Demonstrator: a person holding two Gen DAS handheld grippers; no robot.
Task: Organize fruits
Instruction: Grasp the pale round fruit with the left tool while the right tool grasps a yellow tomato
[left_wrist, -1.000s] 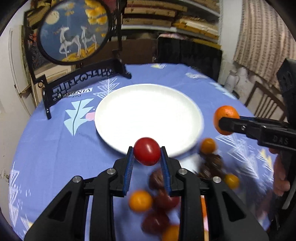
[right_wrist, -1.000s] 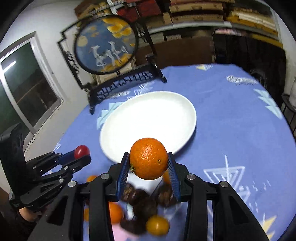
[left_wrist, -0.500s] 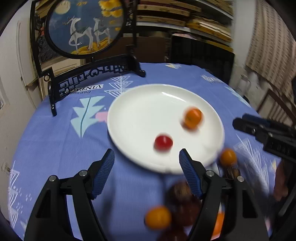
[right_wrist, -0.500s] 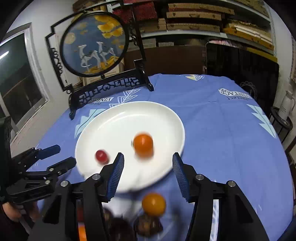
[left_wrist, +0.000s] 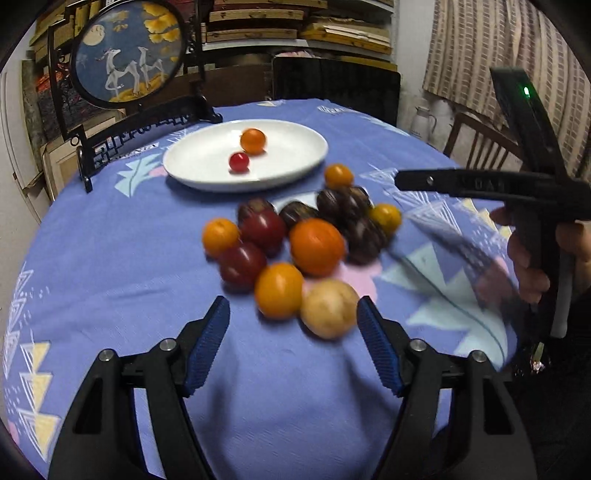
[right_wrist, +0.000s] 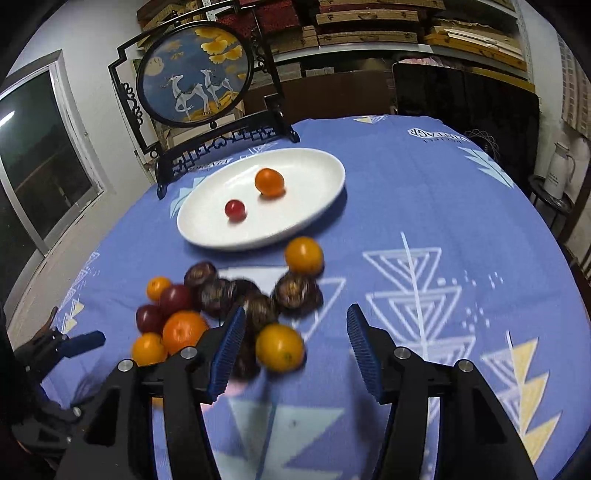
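One white plate (left_wrist: 295, 170) holds two fruits; about twelve fruits (left_wrist: 316, 245) lie piled nearby.

Left claw (left_wrist: 293, 341) gapes empty (pale fruit (left_wrist: 328, 308) between its fingertips).

Left wrist view low over near table edge, right wrist view from the right, both facing white plate (left_wrist: 207, 162) (right_wrist: 314, 162)

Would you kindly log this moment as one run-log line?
left gripper: open, empty | right gripper: open, empty | white plate: small red fruit, orange | fruit pile: on tablecloth, unsorted
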